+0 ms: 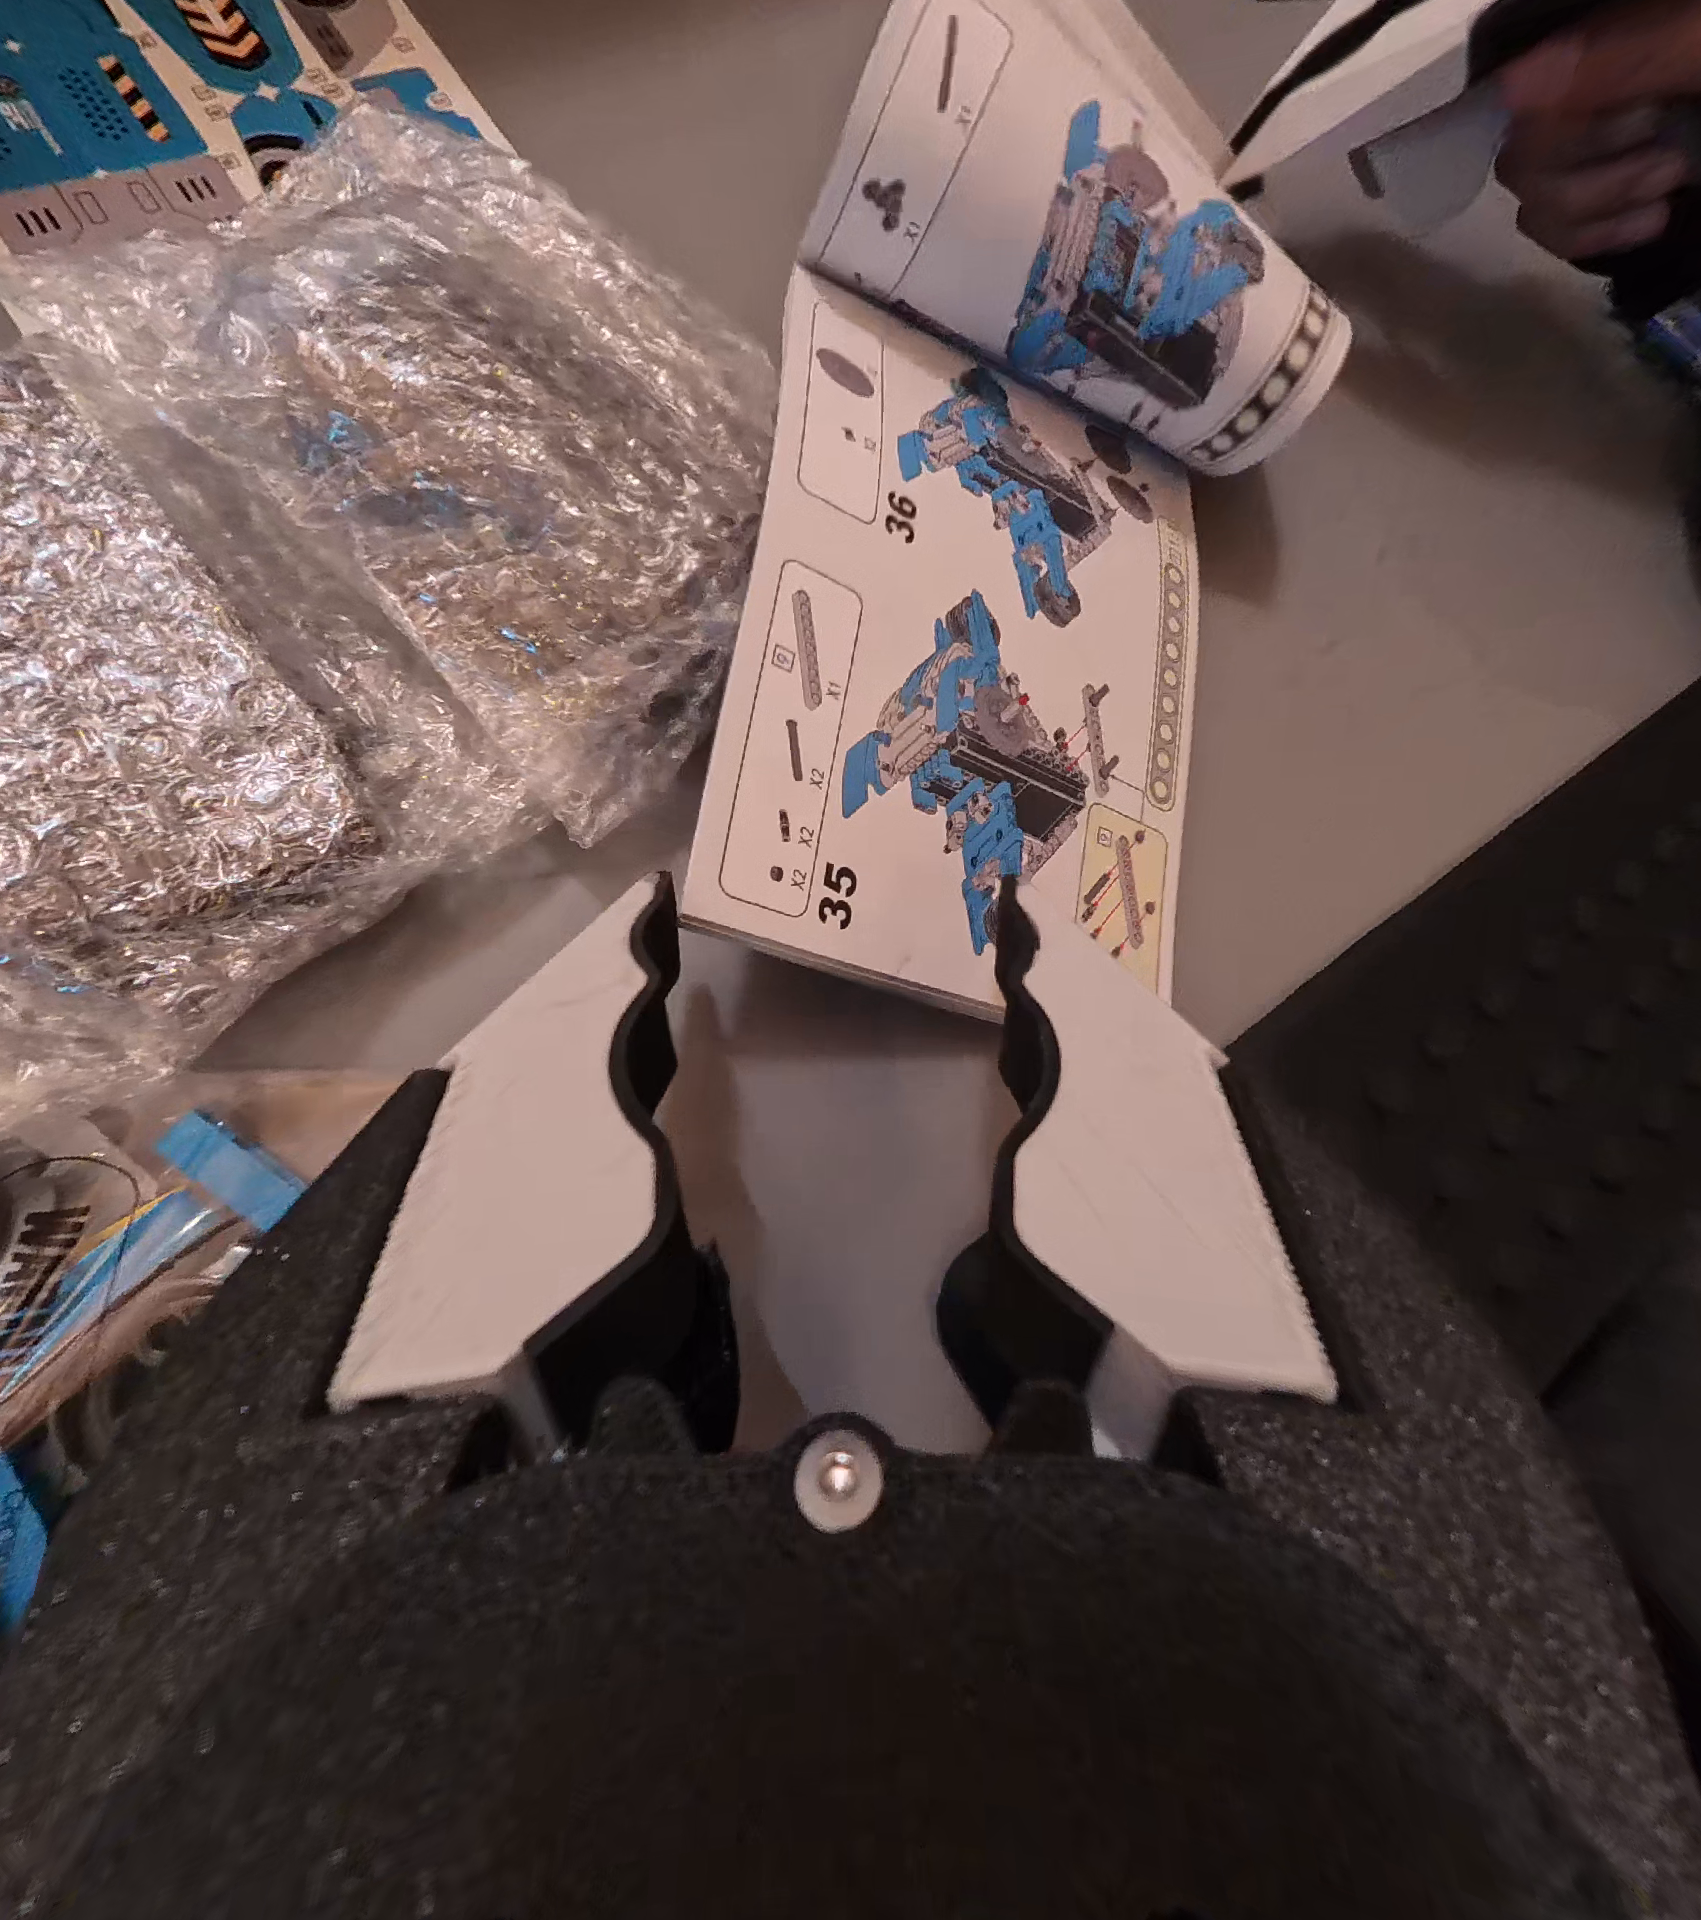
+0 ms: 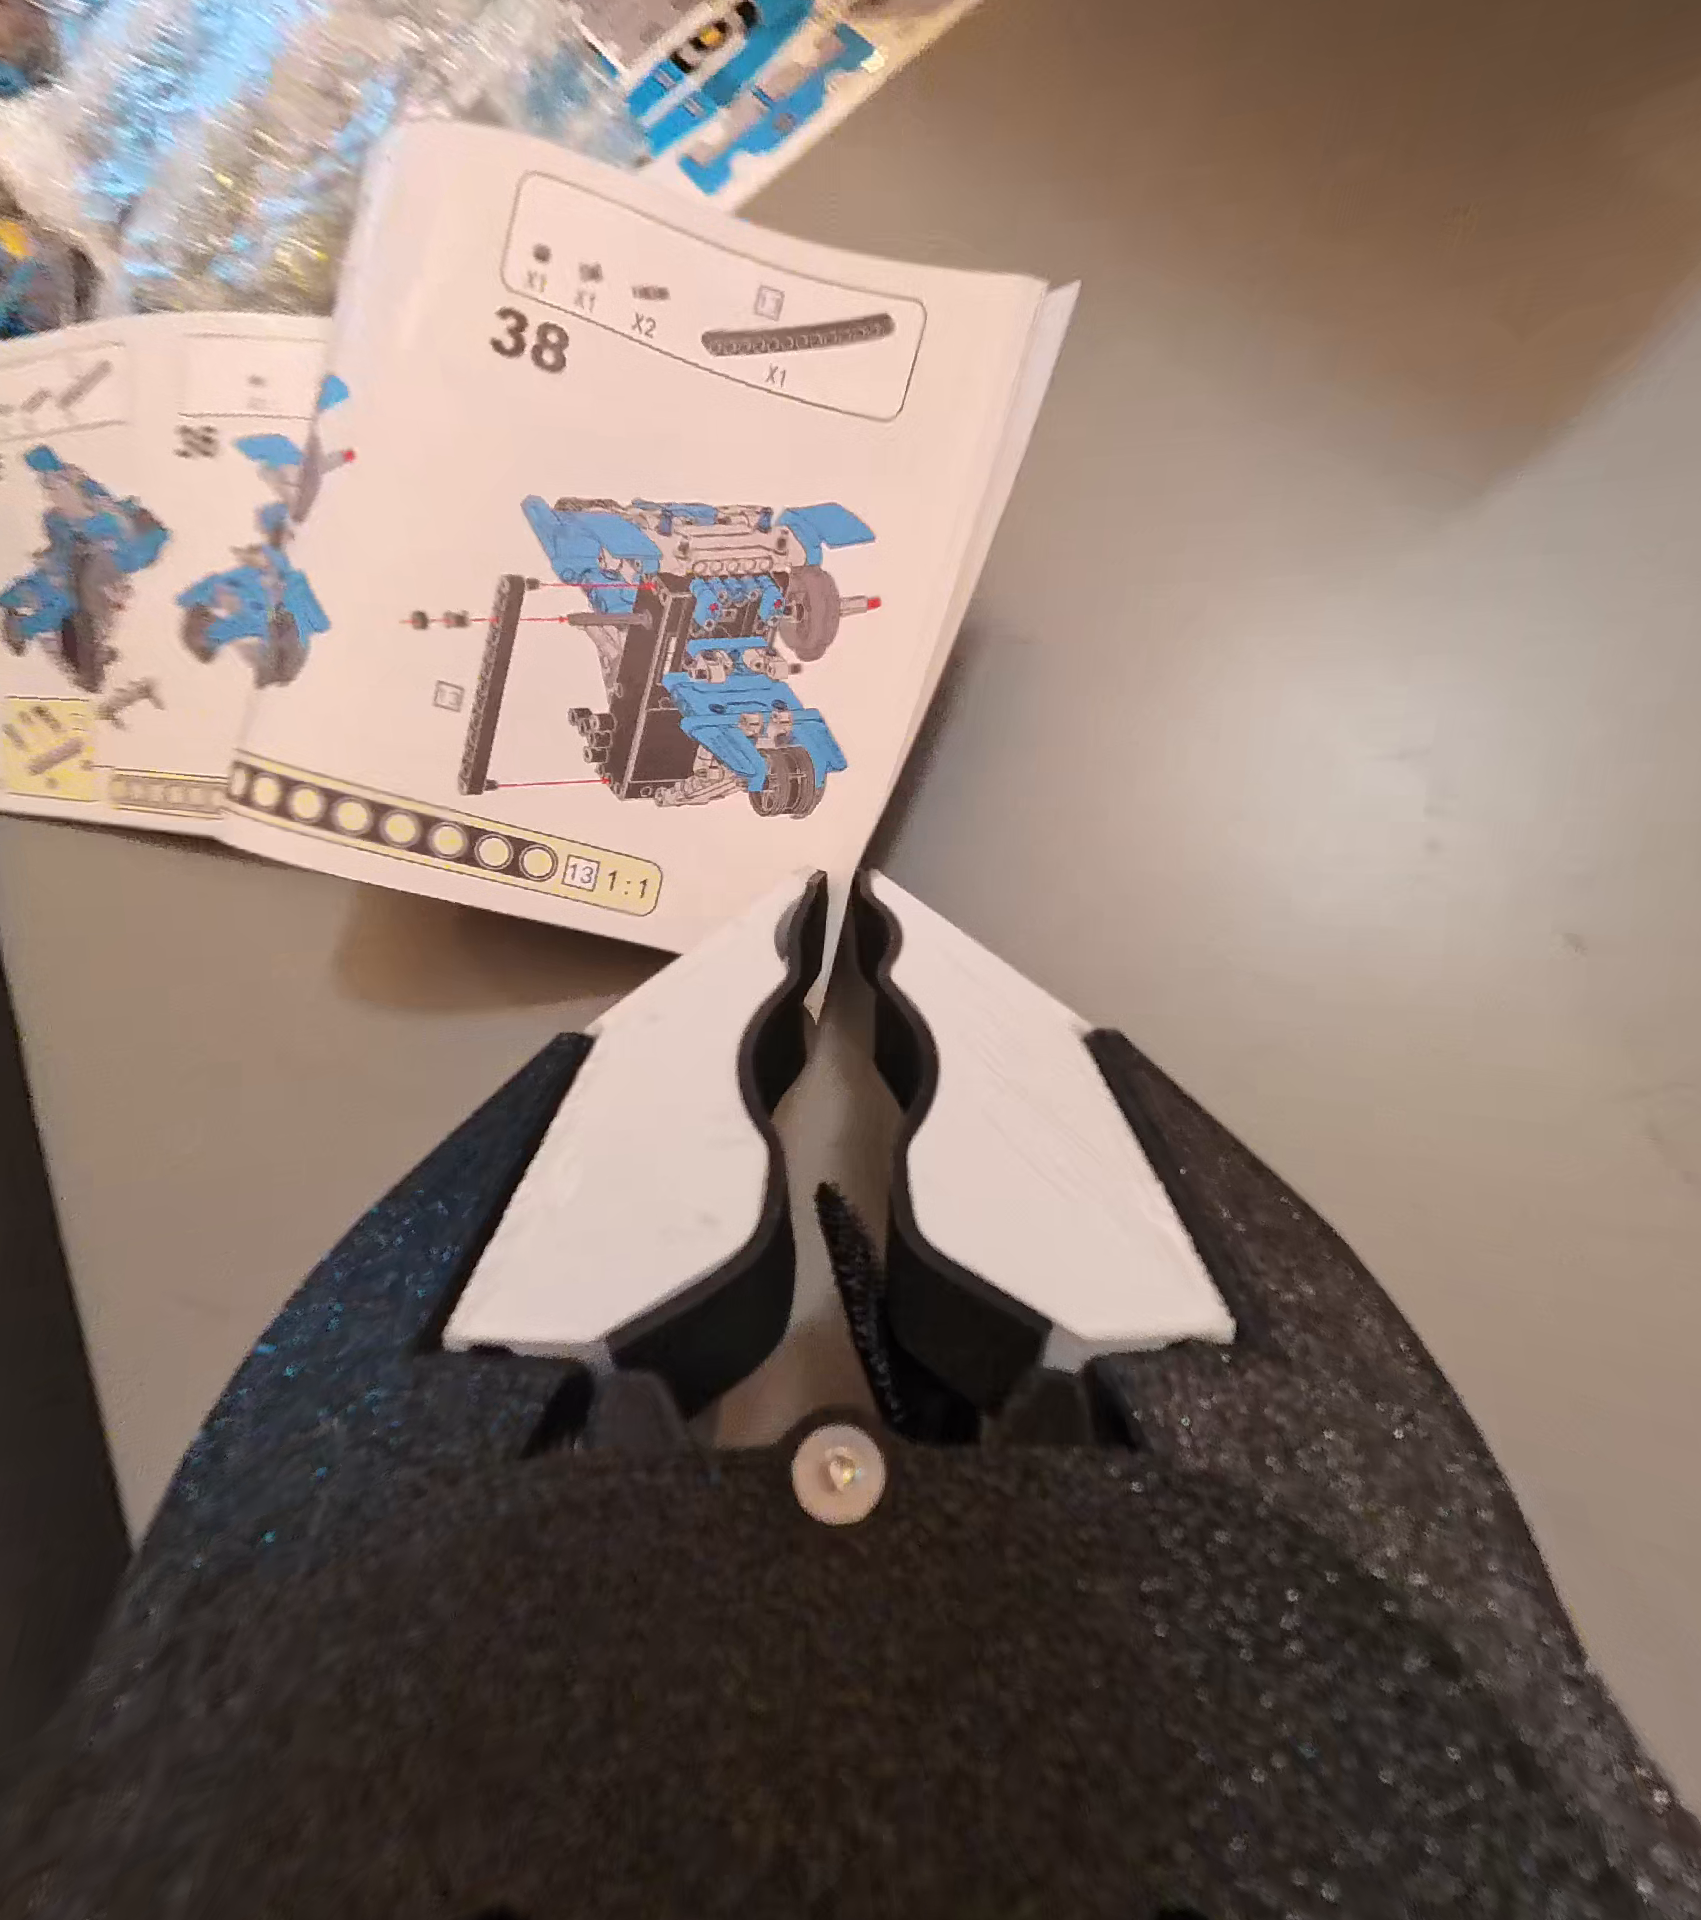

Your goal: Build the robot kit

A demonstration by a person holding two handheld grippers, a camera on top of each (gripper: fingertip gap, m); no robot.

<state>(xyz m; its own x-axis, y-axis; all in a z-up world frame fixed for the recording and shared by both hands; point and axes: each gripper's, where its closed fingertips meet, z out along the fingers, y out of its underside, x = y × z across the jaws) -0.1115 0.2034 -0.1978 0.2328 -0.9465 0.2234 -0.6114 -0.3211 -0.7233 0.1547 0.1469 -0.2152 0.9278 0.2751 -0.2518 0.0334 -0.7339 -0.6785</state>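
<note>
Booklet of building steps lies open on a grey surface, just ahead of the left hand-held gripper. That gripper's 2 white fingers with black wavy pads are spread wide, nothing between them; the right fingertip overlaps the booklet's near edge in view, contact not clear. Up and to the right, a page curls off the booklet, drawn toward the other gripper and a blurred hand at the top right corner. Left of the left gripper sit 2 crinkled clear plastic bags of small parts, some blue showing through. Beyond the bags, at the far left, lies a blue sticker sheet. Near left of the gripper body, another packet with blue and grey pieces. To the right, a black studded mat. In the right wrist view, the right hand-held gripper has its fingers nearly pressed together, pinching the lower corner of the lifted page, which stands up off the surface. The paper edge runs down between the black pads. Left of this gripper, the flat part of the booklet is blurred; bags and sticker sheet lie beyond it.
</note>
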